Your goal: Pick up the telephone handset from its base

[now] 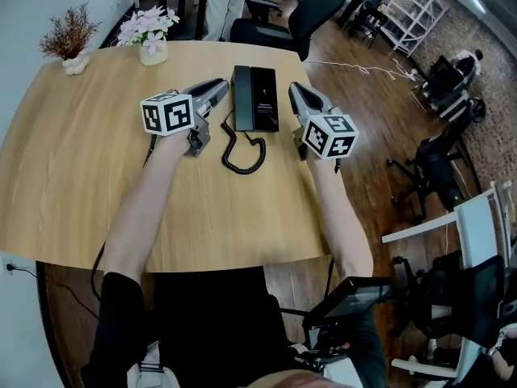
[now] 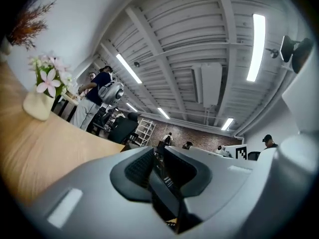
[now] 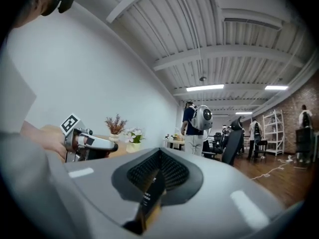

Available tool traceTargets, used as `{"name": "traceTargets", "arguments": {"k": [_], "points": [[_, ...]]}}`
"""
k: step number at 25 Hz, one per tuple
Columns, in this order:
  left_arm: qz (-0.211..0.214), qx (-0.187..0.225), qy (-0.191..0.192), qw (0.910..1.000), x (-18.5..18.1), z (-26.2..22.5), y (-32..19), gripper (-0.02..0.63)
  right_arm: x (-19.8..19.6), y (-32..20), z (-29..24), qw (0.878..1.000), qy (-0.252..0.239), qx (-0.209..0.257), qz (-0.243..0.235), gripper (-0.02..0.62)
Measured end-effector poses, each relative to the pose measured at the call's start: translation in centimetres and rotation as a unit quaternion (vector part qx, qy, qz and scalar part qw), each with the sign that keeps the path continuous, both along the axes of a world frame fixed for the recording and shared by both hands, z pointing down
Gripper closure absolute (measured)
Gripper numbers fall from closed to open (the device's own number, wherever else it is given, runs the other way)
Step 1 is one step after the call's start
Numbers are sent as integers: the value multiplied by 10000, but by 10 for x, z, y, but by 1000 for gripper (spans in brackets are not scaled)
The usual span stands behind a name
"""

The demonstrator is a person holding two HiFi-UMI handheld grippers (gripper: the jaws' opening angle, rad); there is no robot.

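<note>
A black telephone (image 1: pixel 263 97) lies in the middle of the wooden table (image 1: pixel 81 160), its handset (image 1: pixel 241 95) resting along the left side of the base. A coiled black cord (image 1: pixel 242 153) trails from it toward me. My left gripper (image 1: pixel 224 84) sits just left of the handset, tips close to it and apart from it; in the left gripper view its jaws (image 2: pixel 158 156) stand a narrow slit apart with nothing held, so it is open. My right gripper (image 1: pixel 294 90) hovers just right of the base, and its jaws (image 3: pixel 158 159) look shut and empty.
A white vase of pink flowers (image 1: pixel 149 37) and a small pot of dried plant (image 1: pixel 71 45) stand at the table's far left. Black office chairs (image 1: pixel 311 10) are behind the far edge. The table's right edge lies close to my right arm. A person with a backpack (image 3: pixel 197 121) stands farther off.
</note>
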State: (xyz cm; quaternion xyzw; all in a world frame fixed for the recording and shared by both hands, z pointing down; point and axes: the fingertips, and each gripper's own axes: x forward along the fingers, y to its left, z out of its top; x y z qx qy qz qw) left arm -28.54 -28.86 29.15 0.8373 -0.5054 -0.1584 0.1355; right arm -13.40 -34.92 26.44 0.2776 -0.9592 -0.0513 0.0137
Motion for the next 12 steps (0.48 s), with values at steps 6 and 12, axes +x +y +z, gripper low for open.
{"name": "traceTargets", "arguments": {"k": [6, 12], "points": [[189, -464, 107, 9987, 8, 34, -24, 491, 2, -11, 36, 9998, -149, 134, 93, 591], [302, -497, 72, 9983, 8, 34, -39, 477, 11, -19, 43, 9993, -364, -86, -13, 591]]}}
